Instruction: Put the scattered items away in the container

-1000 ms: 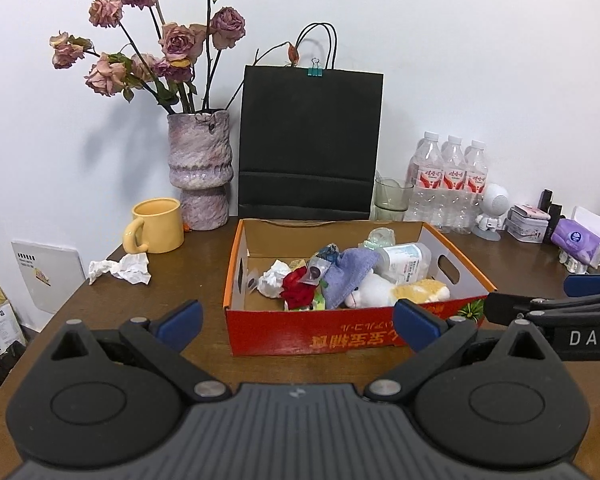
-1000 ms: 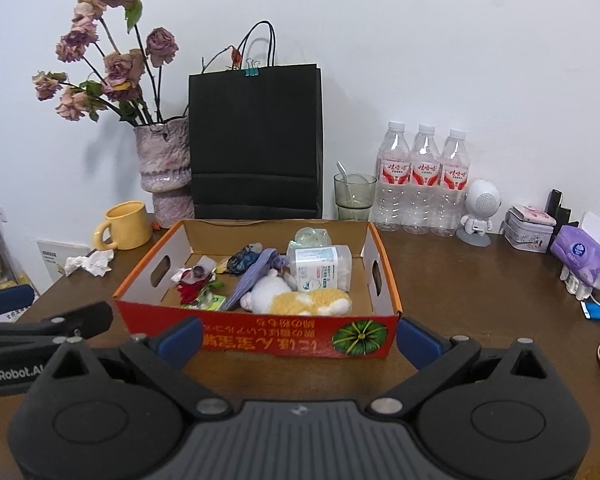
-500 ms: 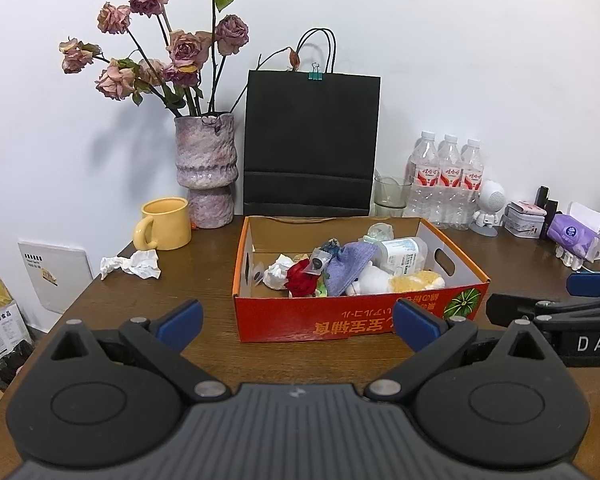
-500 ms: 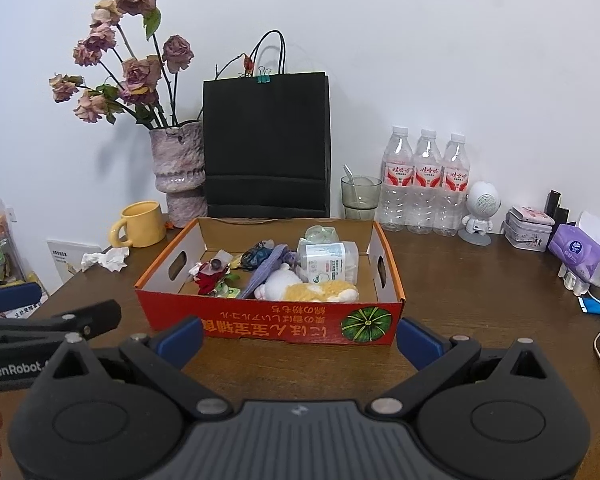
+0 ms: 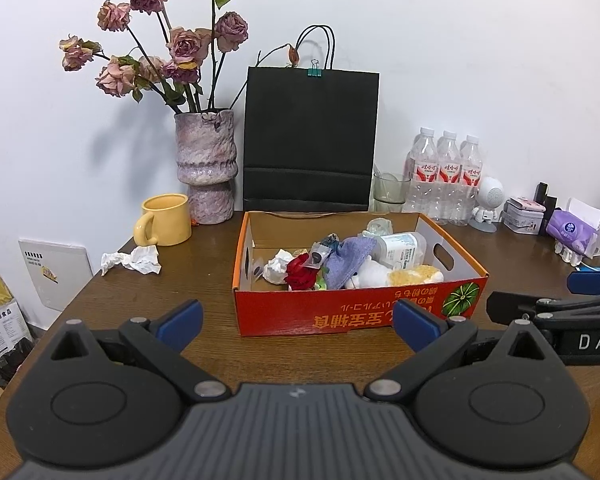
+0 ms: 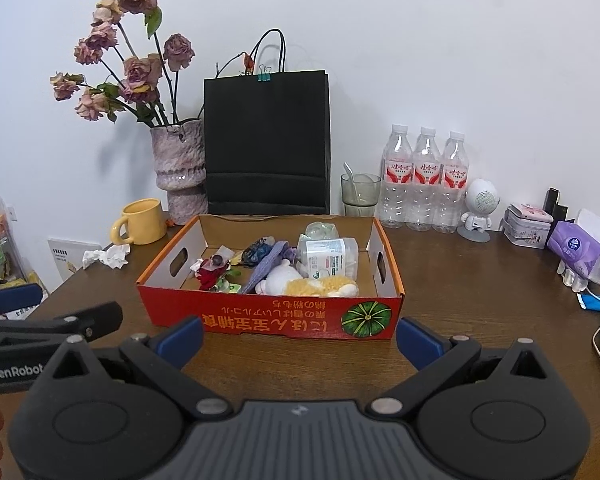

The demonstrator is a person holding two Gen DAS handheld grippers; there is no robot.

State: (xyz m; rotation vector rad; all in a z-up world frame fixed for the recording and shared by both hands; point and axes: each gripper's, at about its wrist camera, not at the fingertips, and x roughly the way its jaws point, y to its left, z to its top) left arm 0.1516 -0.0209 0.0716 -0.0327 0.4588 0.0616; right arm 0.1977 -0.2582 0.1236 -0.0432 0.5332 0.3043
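A red-orange cardboard box [image 5: 340,316] [image 6: 260,320] stands on the brown table. Inside lie a red rose [image 5: 300,276], crumpled tissue [image 5: 278,266], a purple cloth [image 5: 346,260], a white bottle [image 5: 402,246] and a white-and-yellow plush [image 5: 396,276]. A crumpled white tissue [image 5: 134,260] [image 6: 106,257] lies on the table left of the box, near a yellow mug [image 5: 166,220]. My left gripper [image 5: 298,322] is open and empty in front of the box. My right gripper [image 6: 300,338] is open and empty, also in front of the box.
A vase of dried roses [image 5: 206,168], a black paper bag [image 5: 310,140], a glass [image 5: 390,192], three water bottles [image 5: 446,176], a small white robot figure [image 5: 490,204], a tin [image 5: 524,216] and a purple tissue pack [image 5: 572,228] line the back and right.
Both grippers have pulled back from the box and risen slightly; the box looks smaller and farther. Both stay open and empty.
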